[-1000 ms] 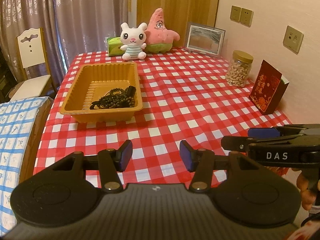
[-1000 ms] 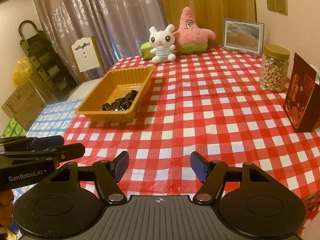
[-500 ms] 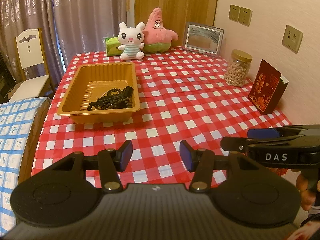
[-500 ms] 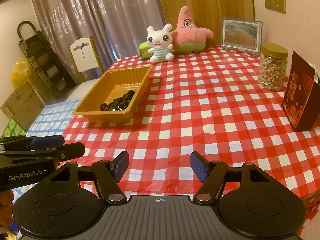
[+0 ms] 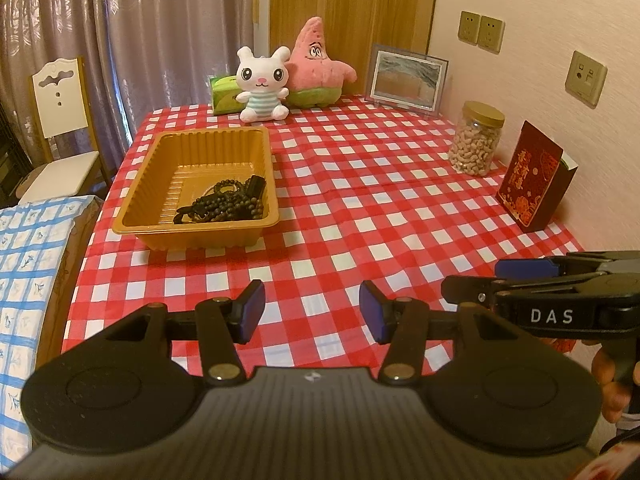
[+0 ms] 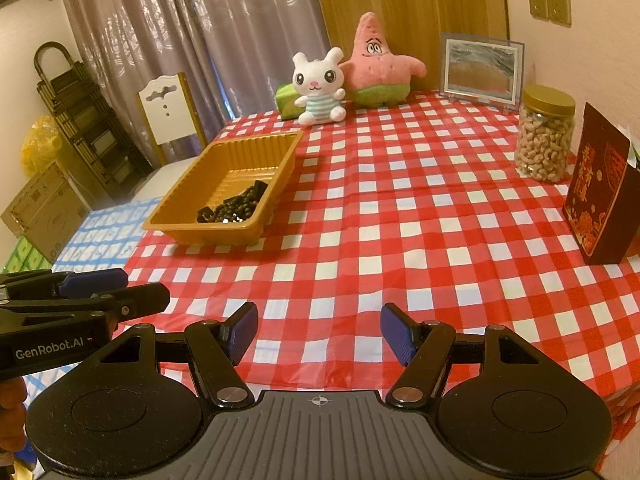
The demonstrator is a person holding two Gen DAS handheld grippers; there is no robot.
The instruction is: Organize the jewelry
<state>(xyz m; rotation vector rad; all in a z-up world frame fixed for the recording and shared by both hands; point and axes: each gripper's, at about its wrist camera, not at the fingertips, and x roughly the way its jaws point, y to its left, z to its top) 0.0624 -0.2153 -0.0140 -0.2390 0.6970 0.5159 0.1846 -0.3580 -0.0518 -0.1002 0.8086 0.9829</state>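
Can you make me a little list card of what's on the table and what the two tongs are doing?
table: red-and-white checked cloth
tray: orange tray, on the table's left side
jewelry: dark bead strings, piled in the tray's near right corner
toys: white bunny and pink starfish, at the far edge
jar: nut jar, by the wall
other: picture frame, red card
left tongs: open, empty
right tongs: open, empty

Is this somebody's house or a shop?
Probably a house: a table with a checked cloth, stuffed toys and a picture frame at its far end, curtains behind.
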